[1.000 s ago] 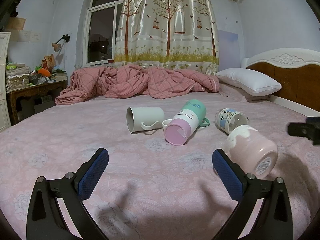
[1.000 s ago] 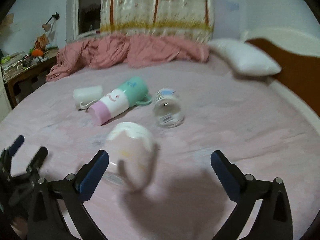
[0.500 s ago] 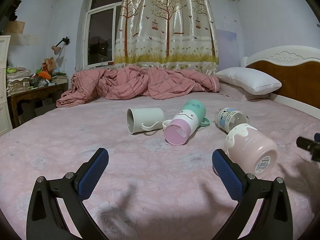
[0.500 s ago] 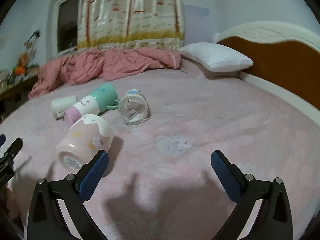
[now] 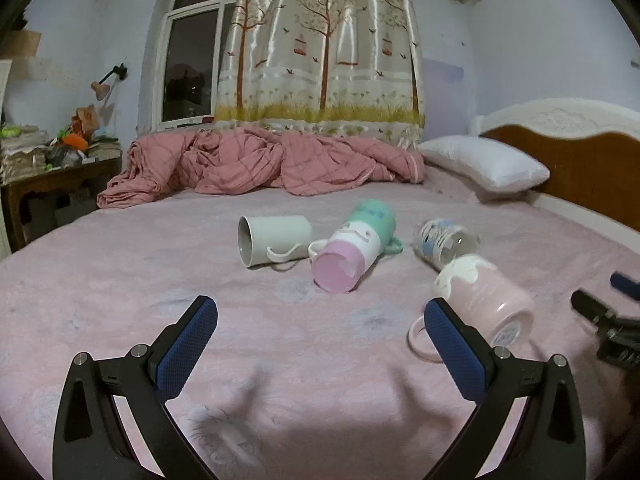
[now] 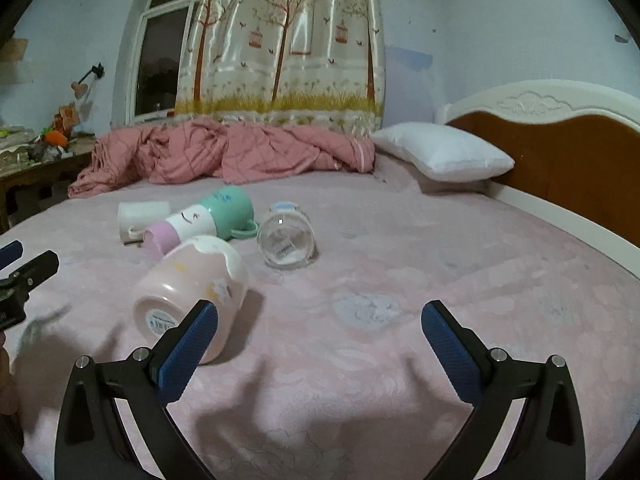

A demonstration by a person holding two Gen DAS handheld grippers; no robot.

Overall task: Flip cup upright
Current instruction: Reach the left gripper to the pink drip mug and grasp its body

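On the bed (image 5: 120, 272), 4 containers lie on their sides: a tumbler (image 5: 352, 252), a pink cup (image 5: 484, 300) showing its base, a white mug (image 5: 276, 240) and a glass jar (image 5: 444, 240), both showing hollow interiors. Left gripper (image 5: 320, 344) and right gripper (image 6: 320, 340) gape, holding nothing.
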